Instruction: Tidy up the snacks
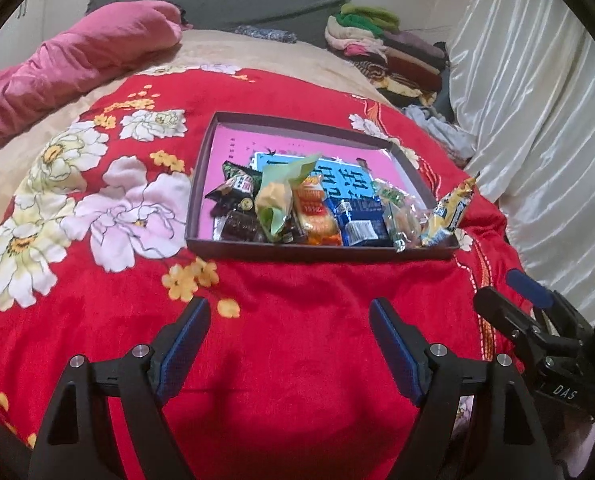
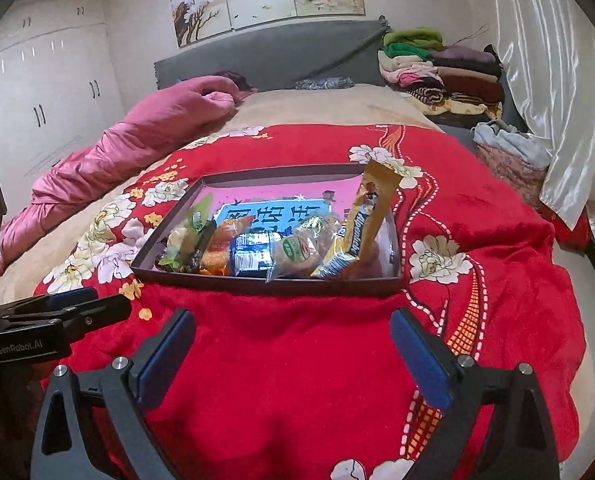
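A shallow dark box (image 1: 321,251) (image 2: 265,282) with a pink floor sits on the red flowered blanket. Several snack packs lie along its near side: a black pack (image 1: 237,188), a green pack (image 1: 281,196) (image 2: 189,240), an orange pack (image 1: 315,216), a blue pack (image 1: 357,224) (image 2: 251,258), a clear green-labelled pack (image 1: 397,212) (image 2: 301,252) and a yellow bar (image 1: 451,212) (image 2: 361,228) leaning on the right wall. My left gripper (image 1: 289,312) is open and empty, in front of the box. My right gripper (image 2: 293,324) is open and empty, also short of the box.
The red blanket (image 1: 297,360) covers the near part of the bed. A pink quilt (image 1: 69,68) lies at the left. Folded clothes (image 2: 437,76) are stacked at the headboard's right. A white curtain (image 1: 537,120) hangs at the right.
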{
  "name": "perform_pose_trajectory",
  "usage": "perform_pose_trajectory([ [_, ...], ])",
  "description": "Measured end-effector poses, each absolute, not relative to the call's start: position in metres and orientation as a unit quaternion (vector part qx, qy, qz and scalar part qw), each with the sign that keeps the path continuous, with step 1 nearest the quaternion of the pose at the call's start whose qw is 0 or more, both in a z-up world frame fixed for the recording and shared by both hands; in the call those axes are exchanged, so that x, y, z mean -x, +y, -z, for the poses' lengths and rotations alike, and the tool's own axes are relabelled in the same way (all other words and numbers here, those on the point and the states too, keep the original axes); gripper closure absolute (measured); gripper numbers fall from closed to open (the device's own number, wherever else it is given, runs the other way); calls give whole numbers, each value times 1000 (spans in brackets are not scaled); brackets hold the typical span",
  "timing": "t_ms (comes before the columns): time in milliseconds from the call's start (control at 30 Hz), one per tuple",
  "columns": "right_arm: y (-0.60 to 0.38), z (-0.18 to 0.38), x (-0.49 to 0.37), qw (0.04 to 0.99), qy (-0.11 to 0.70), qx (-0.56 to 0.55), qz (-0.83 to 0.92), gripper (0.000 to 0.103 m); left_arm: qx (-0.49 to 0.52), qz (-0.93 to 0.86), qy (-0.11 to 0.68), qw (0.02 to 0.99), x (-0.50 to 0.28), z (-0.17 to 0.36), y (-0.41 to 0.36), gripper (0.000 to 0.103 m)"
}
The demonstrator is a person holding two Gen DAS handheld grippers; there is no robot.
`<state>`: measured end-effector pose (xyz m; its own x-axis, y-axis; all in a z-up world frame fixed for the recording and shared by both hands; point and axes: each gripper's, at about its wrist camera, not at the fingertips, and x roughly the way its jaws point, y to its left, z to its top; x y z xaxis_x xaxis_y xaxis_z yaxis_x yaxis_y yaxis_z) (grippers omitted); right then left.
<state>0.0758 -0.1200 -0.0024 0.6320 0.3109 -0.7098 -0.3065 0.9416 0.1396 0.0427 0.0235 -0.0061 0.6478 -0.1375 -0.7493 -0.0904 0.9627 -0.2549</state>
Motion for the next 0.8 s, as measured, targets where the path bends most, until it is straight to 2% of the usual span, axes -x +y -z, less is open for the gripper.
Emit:
perform_pose_trajectory([
  [800,-117,1,-62,902,396,16,-173,4,119,16,424,898,-24,-2,11,20],
])
